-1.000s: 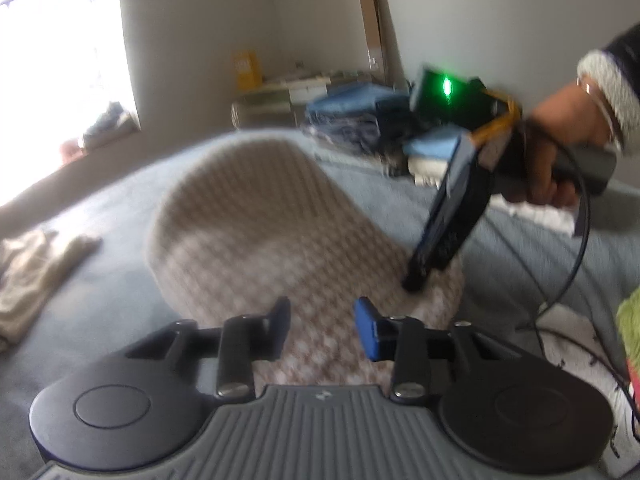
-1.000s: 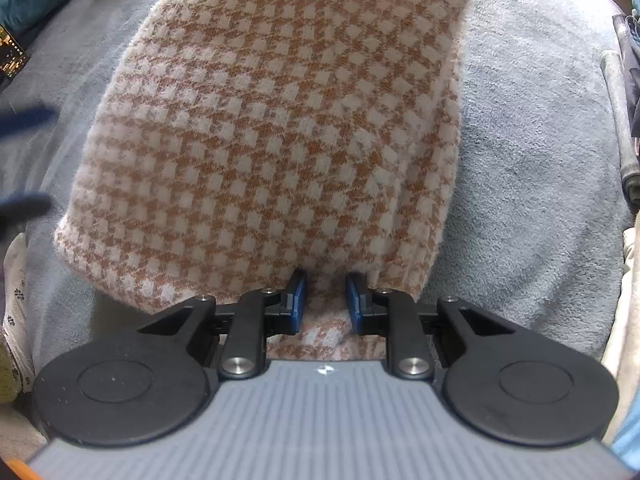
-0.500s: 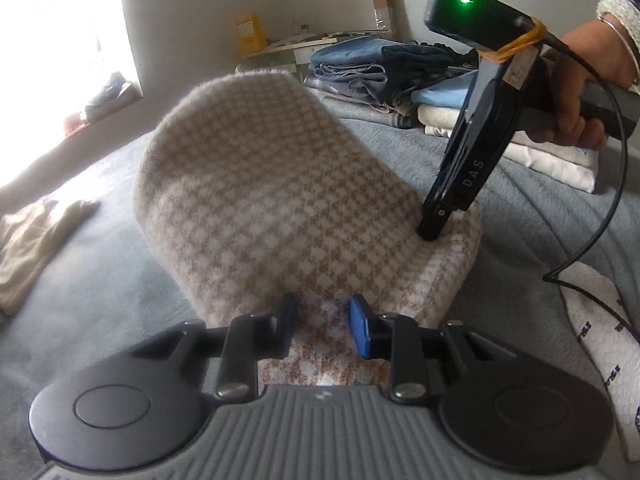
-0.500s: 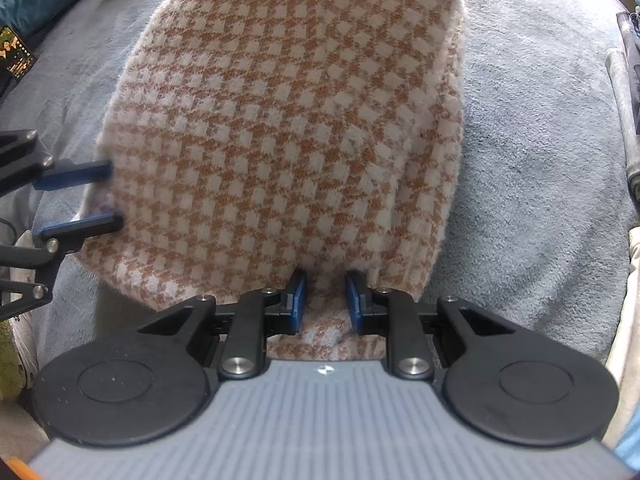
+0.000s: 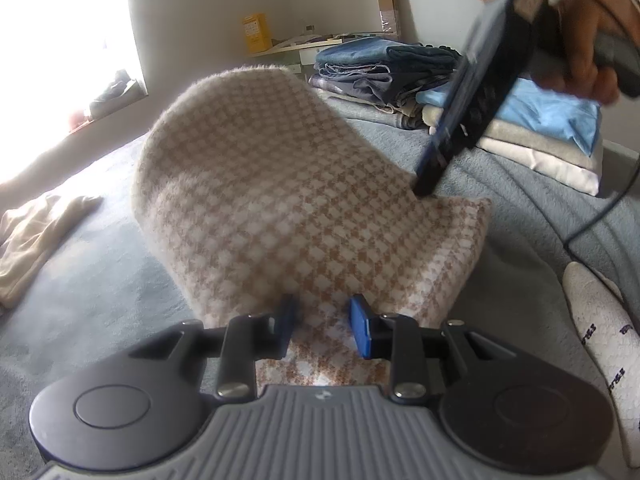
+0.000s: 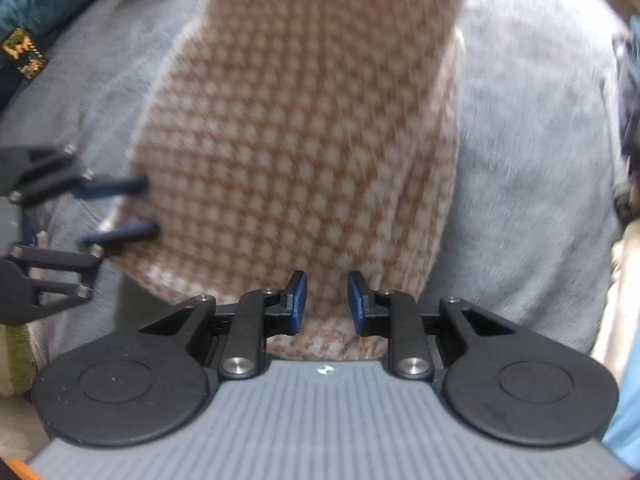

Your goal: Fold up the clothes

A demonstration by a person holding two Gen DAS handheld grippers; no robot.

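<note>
A tan-and-white checked knit garment (image 5: pixel 280 184) arches up off the grey bedcover (image 5: pixel 100 300), its far end resting on the cover. In the left wrist view, my left gripper (image 5: pixel 323 320) has the near hem between its blue pads, shut on it. My right gripper (image 5: pixel 424 190), held by a hand (image 5: pixel 580 60), pinches the hem's right side. In the blurred right wrist view the garment (image 6: pixel 304 128) fills the middle. There my right gripper (image 6: pixel 327 300) is shut on its edge and my left gripper (image 6: pixel 148 208) bites the left edge.
A stack of folded jeans and clothes (image 5: pixel 380 68) and a blue-and-cream folded pile (image 5: pixel 552 120) sit at the back right. A beige cloth (image 5: pixel 36 240) lies loose at left, and a white patterned cloth (image 5: pixel 600 340) at right. A black cable (image 5: pixel 600 216) trails over the cover.
My left gripper reached the near hem and narrowed onto it. Both grippers then lifted the hem, so the garment now arches higher. The right gripper kept its grip throughout.
</note>
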